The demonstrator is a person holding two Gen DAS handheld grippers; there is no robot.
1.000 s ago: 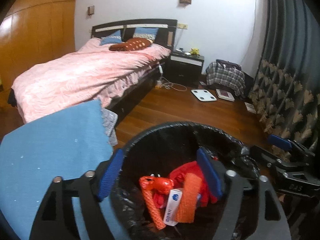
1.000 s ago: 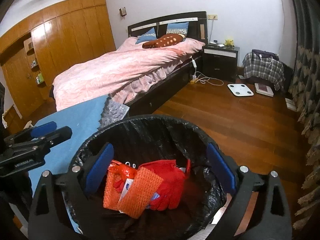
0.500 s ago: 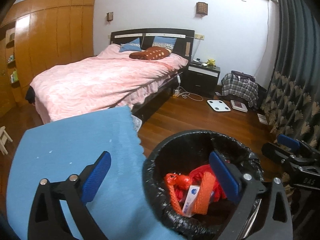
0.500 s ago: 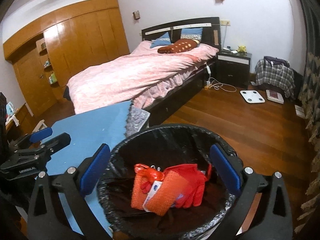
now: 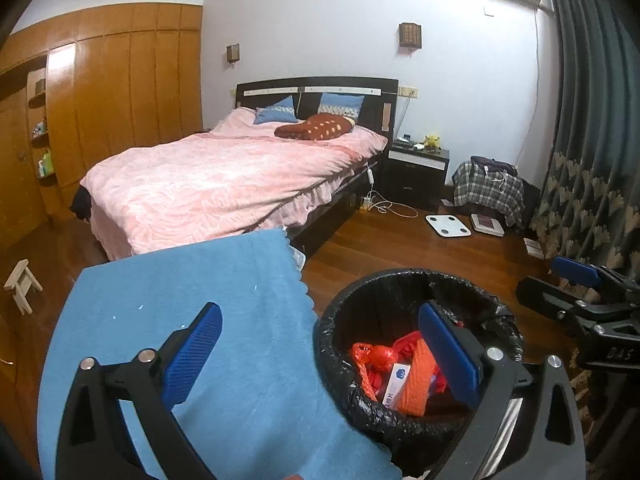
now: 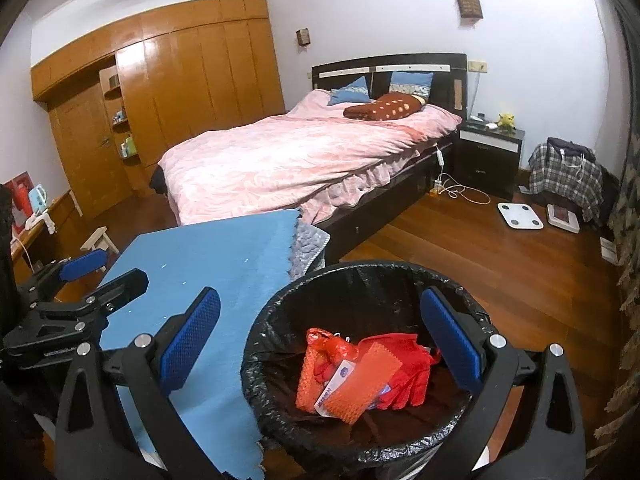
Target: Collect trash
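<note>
Both tools are released and empty, left tool [image 5: 320,352] having just finished spreading, right tool [image 6: 320,336] over the bin [image 6: 280,308]. The trash [image 6: 360,372] sits inside the liner, beside my blue bench [image 5: 192,292], easy dropping.

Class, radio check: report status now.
Left gripper open, empty; right gripper open, empty. Trash in bin. Nothing blocking.

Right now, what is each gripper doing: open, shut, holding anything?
Left gripper: open, holding nothing; its jaws have just been opening, with nothing between them.
Right gripper: open, holding nothing, above the bin.
</note>
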